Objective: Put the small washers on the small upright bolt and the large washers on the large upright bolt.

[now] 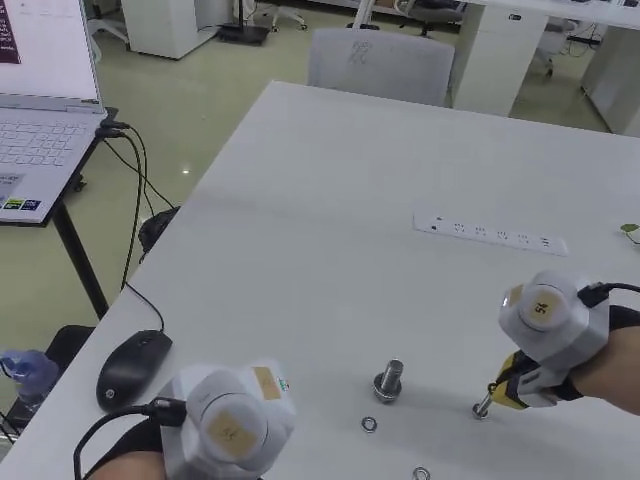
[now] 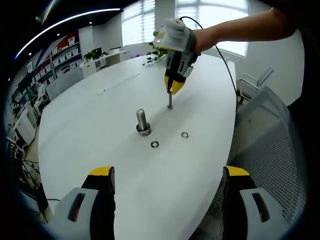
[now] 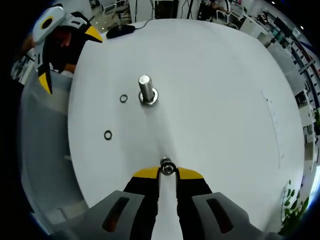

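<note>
The large upright bolt (image 1: 389,380) (image 2: 142,121) (image 3: 145,90) stands on the white table (image 1: 330,230) with a washer around its base. To its right stands the small upright bolt (image 1: 482,408) (image 2: 170,102). My right gripper (image 1: 505,392) (image 2: 170,91) (image 3: 167,172) sits at the small bolt's top, its jaws drawn close on a small round metal washer (image 3: 167,166). Two loose washers (image 1: 369,424) (image 1: 421,473) (image 2: 154,144) (image 2: 185,134) (image 3: 123,98) (image 3: 108,135) lie flat in front of the bolts. My left gripper (image 1: 230,425) (image 2: 168,175) (image 3: 65,35) hovers open and holds nothing, near the table's front edge.
A black mouse (image 1: 133,365) lies at the table's left edge. A white power strip (image 1: 490,233) lies further back on the right. A laptop (image 1: 40,120) sits on a side stand at left, with cables hanging. A grey chair (image 1: 380,65) stands at the far end.
</note>
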The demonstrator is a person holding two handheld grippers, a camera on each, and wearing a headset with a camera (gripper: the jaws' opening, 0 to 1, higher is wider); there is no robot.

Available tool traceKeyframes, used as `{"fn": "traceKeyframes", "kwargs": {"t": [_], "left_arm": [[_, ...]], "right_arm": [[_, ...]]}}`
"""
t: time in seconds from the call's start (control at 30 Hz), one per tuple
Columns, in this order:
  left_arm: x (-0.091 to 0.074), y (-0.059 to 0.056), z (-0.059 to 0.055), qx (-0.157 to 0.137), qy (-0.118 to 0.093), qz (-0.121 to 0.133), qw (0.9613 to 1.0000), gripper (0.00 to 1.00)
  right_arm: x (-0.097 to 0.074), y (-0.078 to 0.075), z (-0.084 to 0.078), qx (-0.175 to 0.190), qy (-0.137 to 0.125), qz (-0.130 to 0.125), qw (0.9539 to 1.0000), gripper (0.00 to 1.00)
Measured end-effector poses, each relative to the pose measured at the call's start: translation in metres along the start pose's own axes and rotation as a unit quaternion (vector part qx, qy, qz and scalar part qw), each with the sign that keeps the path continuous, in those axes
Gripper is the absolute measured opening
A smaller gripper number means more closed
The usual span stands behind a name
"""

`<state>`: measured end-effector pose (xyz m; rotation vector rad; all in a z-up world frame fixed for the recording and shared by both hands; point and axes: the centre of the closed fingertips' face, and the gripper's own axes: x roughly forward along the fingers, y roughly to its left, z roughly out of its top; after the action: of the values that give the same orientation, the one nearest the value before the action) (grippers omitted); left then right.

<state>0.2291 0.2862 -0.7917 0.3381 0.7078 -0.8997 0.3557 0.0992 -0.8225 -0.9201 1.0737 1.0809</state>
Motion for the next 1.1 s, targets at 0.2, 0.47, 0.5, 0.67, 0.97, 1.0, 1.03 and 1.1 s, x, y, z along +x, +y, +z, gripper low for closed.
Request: {"fn": "traceKeyframes", "kwargs": {"t": [0.2, 0.47, 0.5, 0.67, 0.97, 1.0, 1.03, 1.1], "left_arm": [[0.0, 0.001, -0.002, -0.002, 0.001, 0.001, 1.0, 0.88], [-0.001, -0.001, -0.006, -0.004, 0.007, 0.001, 1.0, 0.88], [-0.001, -0.001, -0.006, -0.005, 0.008, 0.001, 1.0, 0.88], [-0.001, -0.001, -0.007, -0.007, 0.007, 0.003, 0.9999, 0.87], [-0.001, -0.001, -0.012, -0.012, 0.015, 0.004, 0.9998, 0.87], [-0.001, -0.002, -0.012, -0.011, 0.015, 0.003, 0.9998, 0.87], [0.0, -0.003, -0.012, -0.011, 0.016, 0.002, 0.9998, 0.87], [0.0, -0.003, -0.013, -0.01, 0.018, 0.004, 0.9998, 0.87]], "right_arm": [[0.007, 0.001, -0.002, -0.005, 0.006, 0.004, 1.0, 0.13], [0.018, 0.001, -0.004, -0.008, 0.008, 0.008, 0.9999, 0.13], [0.019, 0.001, -0.005, -0.008, 0.008, 0.008, 0.9999, 0.13], [0.029, 0.002, -0.007, -0.008, 0.009, 0.014, 0.9998, 0.13], [0.039, 0.003, -0.01, -0.012, 0.017, 0.022, 0.9996, 0.13], [0.04, 0.003, -0.01, -0.012, 0.017, 0.022, 0.9995, 0.13], [0.041, 0.003, -0.011, -0.013, 0.018, 0.022, 0.9995, 0.13], [0.043, 0.003, -0.012, -0.015, 0.021, 0.023, 0.9994, 0.13]]}}
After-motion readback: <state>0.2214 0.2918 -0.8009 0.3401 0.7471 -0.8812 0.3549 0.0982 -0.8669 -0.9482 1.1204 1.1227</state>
